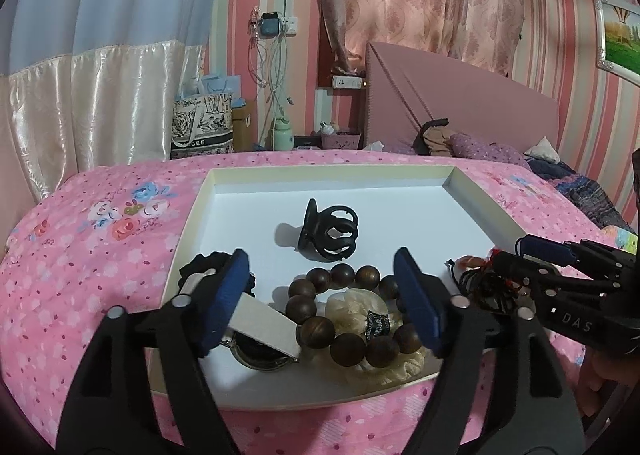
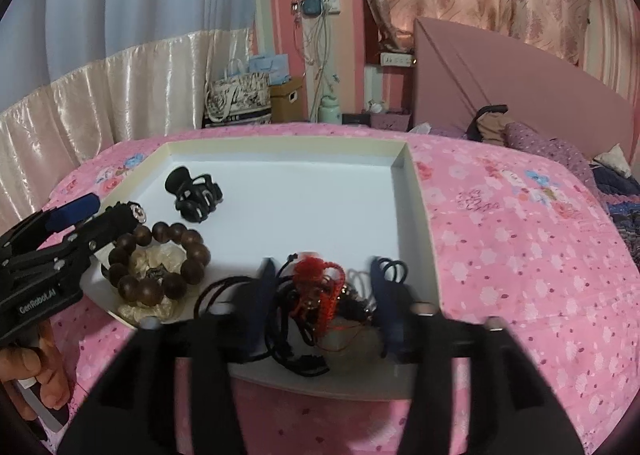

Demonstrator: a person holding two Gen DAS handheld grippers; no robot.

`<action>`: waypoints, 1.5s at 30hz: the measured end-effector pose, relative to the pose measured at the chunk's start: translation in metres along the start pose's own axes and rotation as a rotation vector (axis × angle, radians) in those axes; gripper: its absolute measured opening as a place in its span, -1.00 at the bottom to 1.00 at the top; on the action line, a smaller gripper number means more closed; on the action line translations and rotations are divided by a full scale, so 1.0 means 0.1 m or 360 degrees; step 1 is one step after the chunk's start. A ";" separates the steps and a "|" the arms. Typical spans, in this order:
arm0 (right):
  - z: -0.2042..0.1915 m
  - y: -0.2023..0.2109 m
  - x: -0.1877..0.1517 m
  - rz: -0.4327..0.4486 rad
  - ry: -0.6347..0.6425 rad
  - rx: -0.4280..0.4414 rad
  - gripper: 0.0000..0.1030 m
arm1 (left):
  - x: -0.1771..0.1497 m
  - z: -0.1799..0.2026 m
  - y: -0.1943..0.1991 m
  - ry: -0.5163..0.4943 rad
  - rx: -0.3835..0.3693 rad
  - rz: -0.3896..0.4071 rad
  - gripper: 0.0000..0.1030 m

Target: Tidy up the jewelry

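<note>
Pink striped walls and patterned curtains stand behind a bed with a pink floral bedspread (image 1: 100, 263), on which a shallow white tray (image 1: 328, 172) lies. Inside the tray, a black claw hair clip (image 1: 330, 233) sits near the middle, well apart from the walls. Nearer the front edge, a bracelet of large brown wooden beads (image 1: 348, 315) rings a crumpled cream pouch (image 1: 360, 309). Beside it to the left lie a black hair tie (image 1: 208, 261), a white card (image 1: 266, 329) and a small round dark-lidded container (image 1: 260, 357), partly hidden.

At the tray's right front corner is a tangle of red and black cords (image 2: 320, 295), with black hair loops (image 2: 392, 269) just beside it.

The left gripper (image 1: 324, 295) hovers over the bead bracelet with its jaws spread wide, one blue pad to each side of it. The right gripper (image 2: 324, 303) reaches over the cord tangle; its jaws stand apart around the cords, though blur makes it hard to say whether the pads touch them.
</note>
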State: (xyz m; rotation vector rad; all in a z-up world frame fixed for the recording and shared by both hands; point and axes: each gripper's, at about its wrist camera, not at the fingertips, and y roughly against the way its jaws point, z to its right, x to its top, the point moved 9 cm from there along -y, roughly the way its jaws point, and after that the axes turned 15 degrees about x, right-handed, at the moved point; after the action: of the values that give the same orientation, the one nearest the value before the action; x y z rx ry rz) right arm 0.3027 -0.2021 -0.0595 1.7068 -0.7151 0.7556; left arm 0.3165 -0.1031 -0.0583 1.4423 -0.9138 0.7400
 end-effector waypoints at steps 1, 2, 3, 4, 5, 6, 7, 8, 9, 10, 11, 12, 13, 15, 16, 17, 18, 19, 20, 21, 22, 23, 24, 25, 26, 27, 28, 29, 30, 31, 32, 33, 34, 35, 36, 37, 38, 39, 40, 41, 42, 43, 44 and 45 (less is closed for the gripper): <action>0.01 0.01 0.01 -0.0002 0.0001 -0.0014 0.01 | 0.01 0.00 0.00 0.0006 -0.0003 0.0005 0.52; 0.02 0.02 0.01 -0.0003 -0.0002 -0.0016 0.01 | 0.02 -0.01 0.01 0.0014 -0.0007 0.0007 0.55; 0.02 0.04 0.02 -0.0004 -0.0008 -0.0010 0.01 | 0.02 -0.02 0.01 0.0020 -0.0012 0.0007 0.58; 0.02 0.06 0.04 -0.0002 -0.0011 -0.0004 0.08 | 0.02 -0.02 0.01 0.0020 -0.0016 0.0002 0.60; 0.02 0.07 0.06 0.0005 -0.0008 -0.0007 0.16 | 0.02 -0.02 0.01 0.0015 -0.0011 -0.0002 0.67; 0.01 0.10 0.08 0.0012 -0.0005 -0.0012 0.18 | 0.03 -0.02 0.02 0.0007 0.0002 0.0001 0.71; 0.01 0.13 0.12 0.0014 0.0004 -0.0018 0.22 | 0.08 -0.04 0.05 -0.0008 0.0041 0.0027 0.81; -0.01 0.17 0.15 0.0021 0.0016 -0.0021 0.24 | 0.13 -0.06 0.08 -0.0021 0.0072 0.0047 0.84; -0.02 0.21 0.18 0.0032 0.0025 -0.0024 0.24 | 0.20 -0.10 0.12 -0.0025 0.0113 0.0068 0.88; -0.04 0.27 0.20 0.0044 0.0036 -0.0022 0.24 | 0.31 -0.17 0.22 -0.0005 0.0142 0.0110 0.92; -0.07 0.36 0.22 0.0062 0.0047 -0.0015 0.25 | 0.39 -0.23 0.32 0.0018 0.0144 0.0154 0.94; -0.09 0.44 0.22 0.0072 0.0055 -0.0002 0.26 | 0.43 -0.27 0.39 0.0022 0.0142 0.0173 0.94; -0.10 0.55 0.21 0.0091 0.0060 0.0009 0.34 | 0.47 -0.32 0.48 0.0010 0.0141 0.0197 0.94; -0.13 0.68 0.17 0.0113 0.0069 0.0031 0.49 | 0.50 -0.41 0.65 -0.0023 0.0162 0.0245 0.94; -0.14 0.74 0.12 0.0121 0.0065 0.0037 0.56 | 0.49 -0.48 0.75 -0.0043 0.0174 0.0273 0.94; -0.15 0.79 0.07 0.0121 0.0062 0.0042 0.59 | 0.45 -0.53 0.81 -0.0045 0.0183 0.0283 0.94; -0.18 0.83 0.02 0.0120 0.0065 0.0053 0.60 | 0.40 -0.59 0.88 -0.0038 0.0194 0.0288 0.94; -0.21 0.88 -0.06 0.0124 0.0064 0.0060 0.65 | 0.32 -0.65 0.94 -0.0028 0.0194 0.0285 0.94; -0.25 0.90 -0.11 0.0127 0.0071 0.0064 0.66 | 0.23 -0.70 0.97 -0.0026 0.0193 0.0269 0.94; -0.28 0.92 -0.13 0.0132 0.0081 0.0068 0.66 | 0.14 -0.72 0.98 -0.0032 0.0193 0.0247 0.94; -0.31 0.94 -0.16 0.0141 0.0099 0.0071 0.66 | 0.04 -0.73 1.00 -0.0053 0.0194 0.0227 0.94; -0.36 0.96 -0.19 0.0170 0.0134 0.0066 0.67 | -0.03 -0.74 1.01 -0.0070 0.0212 0.0224 0.94; -0.38 0.97 -0.21 0.0193 0.0150 0.0059 0.68 | -0.09 -0.74 1.03 -0.0083 0.0233 0.0241 0.94; -0.38 0.97 -0.22 0.0221 0.0163 0.0045 0.74 | -0.15 -0.75 1.07 -0.0098 0.0254 0.0276 0.94; -0.37 0.96 -0.25 0.0237 0.0163 0.0035 0.80 | -0.18 -0.75 1.09 -0.0097 0.0259 0.0294 0.94; -0.36 0.94 -0.27 0.0249 0.0150 0.0033 0.80 | -0.22 -0.75 1.10 -0.0074 0.0252 0.0305 0.94; -0.34 0.92 -0.29 0.0249 0.0127 0.0036 0.80 | -0.24 -0.76 1.10 -0.0048 0.0238 0.0302 0.94; -0.31 0.88 -0.33 0.0235 0.0096 0.0047 0.80 | -0.27 -0.77 1.08 -0.0017 0.0214 0.0291 0.94; -0.29 0.88 -0.34 0.0239 0.0079 0.0038 0.80 | -0.30 -0.76 1.07 0.0006 0.0196 0.0273 0.94; -0.27 0.89 -0.35 0.0253 0.0069 0.0023 0.80 | -0.35 -0.76 1.02 0.0008 0.0191 0.0239 0.94; -0.25 0.93 -0.34 0.0286 0.0061 0.0019 0.80 | -0.34 -0.76 0.98 0.0004 0.0208 0.0218 0.94; -0.24 0.97 -0.32 0.0315 0.0056 0.0011 0.80 | -0.34 -0.77 0.97 0.0009 0.0216 0.0215 0.94; -0.23 1.00 -0.31 0.0335 0.0053 0.0000 0.81 | -0.32 -0.77 0.97 0.0013 0.0213 0.0220 0.94; -0.23 1.01 -0.31 0.0336 0.0058 -0.0007 0.83 | -0.33 -0.76 0.97 0.0013 0.0213 0.0218 0.94; -0.23 1.00 -0.32 0.0327 0.0063 -0.0010 0.83 | -0.34 -0.76 0.97 0.0008 0.0212 0.0217 0.94; -0.23 1.00 -0.32 0.0321 0.0071 -0.0021 0.83 | -0.34 -0.76 0.98 -0.0003 0.0216 0.0220 0.94; -0.23 1.01 -0.32 0.0322 0.0077 -0.0023 0.83 | -0.34 -0.74 0.99 -0.0010 0.0224 0.0225 0.94; -0.24 1.01 -0.32 0.0321 0.0085 -0.0021 0.83 | -0.34 -0.74 0.99 -0.0014 0.0236 0.0228 0.94; -0.25 1.00 -0.33 0.0314 0.0092 -0.0019 0.83 | -0.34 -0.73 1.00 -0.0019 0.0252 0.0232 0.94; -0.26 1.00 -0.33 0.0304 0.0094 -0.0018 0.83 | -0.33 -0.72 0.99 -0.0025 0.0252 0.0235 0.94; -0.26 1.00 -0.34 0.0301 0.0095 -0.0017 0.83 | -0.33 -0.70 0.99 -0.0034 0.0250 0.0236 0.94; -0.26 1.00 -0.34 0.0305 0.0095 -0.0021 0.83 | -0.33 -0.69 0.99 -0.0043 0.0249 0.0234 0.94; -0.25 1.00 -0.34 0.0305 0.0091 -0.0024 0.83 | -0.33 -0.68 0.99 -0.0045 0.0250 0.0234 0.94; -0.24 1.01 -0.34 0.0304 0.0087 -0.0026 0.83 | -0.32 -0.68 0.99 -0.0043 0.0251 0.0235 0.94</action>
State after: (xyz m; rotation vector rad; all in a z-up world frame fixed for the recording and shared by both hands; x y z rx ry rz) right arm 0.2005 -0.1993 -0.0221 1.6121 -0.8519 0.9227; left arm 0.2199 -0.0295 -0.0322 1.5372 -1.0091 0.9211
